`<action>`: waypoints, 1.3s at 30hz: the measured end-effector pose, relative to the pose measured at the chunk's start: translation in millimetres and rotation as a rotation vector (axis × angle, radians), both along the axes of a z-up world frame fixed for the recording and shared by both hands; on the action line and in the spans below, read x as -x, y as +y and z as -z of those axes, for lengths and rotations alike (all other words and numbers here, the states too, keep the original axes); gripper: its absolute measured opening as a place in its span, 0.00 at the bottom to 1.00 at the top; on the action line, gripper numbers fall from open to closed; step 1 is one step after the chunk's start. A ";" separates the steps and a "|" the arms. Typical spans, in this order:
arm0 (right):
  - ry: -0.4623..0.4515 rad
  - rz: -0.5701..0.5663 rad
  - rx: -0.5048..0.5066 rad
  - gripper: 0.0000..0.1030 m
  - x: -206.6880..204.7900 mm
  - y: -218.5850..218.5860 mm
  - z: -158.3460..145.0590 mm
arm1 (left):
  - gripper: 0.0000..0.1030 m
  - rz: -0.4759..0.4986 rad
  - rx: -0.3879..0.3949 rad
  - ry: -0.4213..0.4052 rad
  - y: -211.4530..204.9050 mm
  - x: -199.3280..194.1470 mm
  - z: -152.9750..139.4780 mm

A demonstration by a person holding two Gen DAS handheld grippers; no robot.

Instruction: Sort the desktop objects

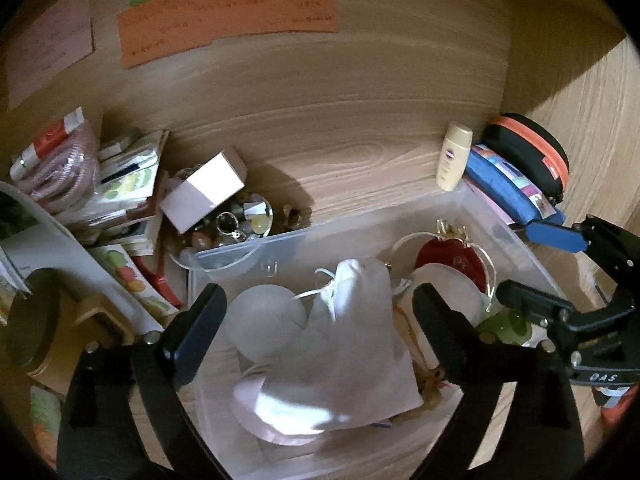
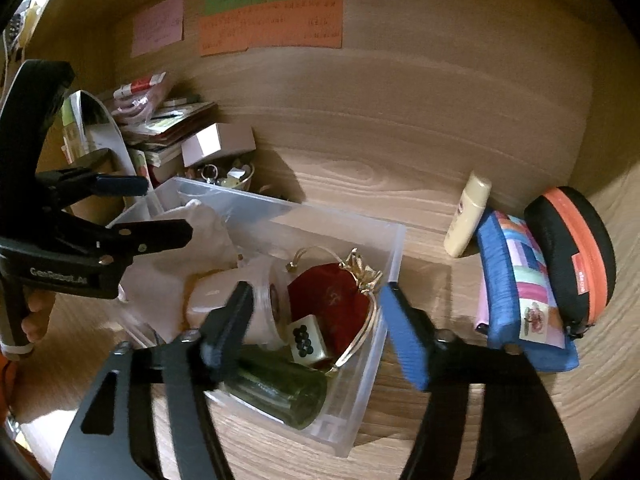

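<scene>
A clear plastic bin [image 1: 256,245] [image 2: 372,384] sits on the wooden desk. It holds a white cloth pouch [image 1: 352,344], a frosted white ball [image 1: 266,326], a red pouch with gold trim [image 2: 330,300] [image 1: 452,258], a mahjong tile [image 2: 306,340], a white jar [image 2: 236,306] and a green glass [image 2: 280,390]. My left gripper [image 1: 320,320] is open above the white pouch, fingers on either side of it. My right gripper [image 2: 316,332] is open over the bin's right end, above the tile and red pouch. Each gripper shows in the other's view.
A cream lotion bottle [image 2: 468,216], a blue patchwork pouch [image 2: 520,284] and a black-and-orange case [image 2: 572,248] lie right of the bin. A pink box [image 1: 204,192], a bowl of trinkets [image 1: 240,220] and stacked books [image 1: 128,188] crowd the left. Paper notes [image 1: 228,12] hang on the back wall.
</scene>
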State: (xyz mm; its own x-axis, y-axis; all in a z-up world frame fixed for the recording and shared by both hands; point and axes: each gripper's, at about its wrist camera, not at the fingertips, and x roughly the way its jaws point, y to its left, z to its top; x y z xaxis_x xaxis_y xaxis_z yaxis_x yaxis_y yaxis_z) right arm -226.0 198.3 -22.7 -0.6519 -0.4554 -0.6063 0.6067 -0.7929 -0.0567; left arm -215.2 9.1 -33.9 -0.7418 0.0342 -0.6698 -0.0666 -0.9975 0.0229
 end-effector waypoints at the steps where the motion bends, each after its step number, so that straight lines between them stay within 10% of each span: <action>1: 0.007 0.007 -0.001 0.79 -1.4 0.4 -1.7 | 0.93 -0.005 0.011 0.000 -0.2 -1.4 -1.2; 8: -0.027 0.021 0.025 0.99 -8.9 2.5 -6.4 | 0.95 -0.031 0.070 0.025 -2.2 -16.3 -5.5; 39: 0.121 0.088 0.073 1.00 -115.2 15.4 -39.6 | 0.99 -0.127 0.044 0.189 4.3 -137.9 -31.5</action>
